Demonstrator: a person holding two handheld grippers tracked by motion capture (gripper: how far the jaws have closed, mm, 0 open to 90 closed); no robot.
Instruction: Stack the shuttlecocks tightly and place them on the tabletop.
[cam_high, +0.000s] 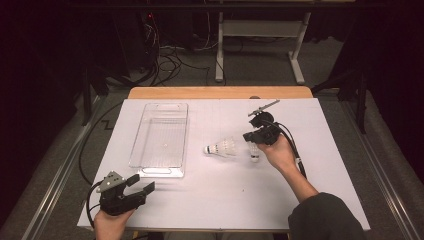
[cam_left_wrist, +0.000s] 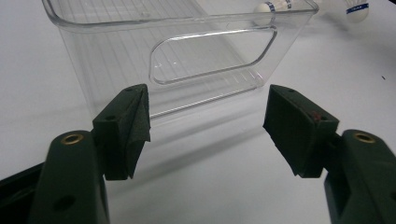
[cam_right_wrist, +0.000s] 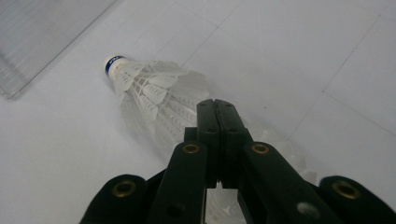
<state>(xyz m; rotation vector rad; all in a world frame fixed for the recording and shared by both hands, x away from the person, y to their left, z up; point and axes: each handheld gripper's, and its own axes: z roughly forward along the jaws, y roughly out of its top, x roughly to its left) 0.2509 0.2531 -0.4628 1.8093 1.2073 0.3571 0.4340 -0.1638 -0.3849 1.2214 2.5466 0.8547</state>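
Observation:
A white shuttlecock (cam_high: 220, 148) with a blue-banded cork lies on its side mid-table, cork to the left; it lies just ahead of the jaws in the right gripper view (cam_right_wrist: 149, 88). A second shuttlecock (cam_high: 255, 152) hangs cork-down under my right gripper (cam_high: 251, 137). That gripper (cam_right_wrist: 215, 105) has its jaws pressed together, with white feathers (cam_right_wrist: 289, 154) of the second shuttlecock spreading beneath them. My left gripper (cam_high: 141, 184) rests at the front left corner. Its jaws (cam_left_wrist: 208, 121) stand wide apart with nothing between them, facing the near end of the clear plastic bin (cam_left_wrist: 187, 56).
The clear rectangular bin (cam_high: 161, 139) lies lengthwise left of centre, with nothing inside. The table is covered in white (cam_high: 215, 195), with a wooden strip (cam_high: 220, 92) along its far edge. Cables and table legs are on the floor beyond.

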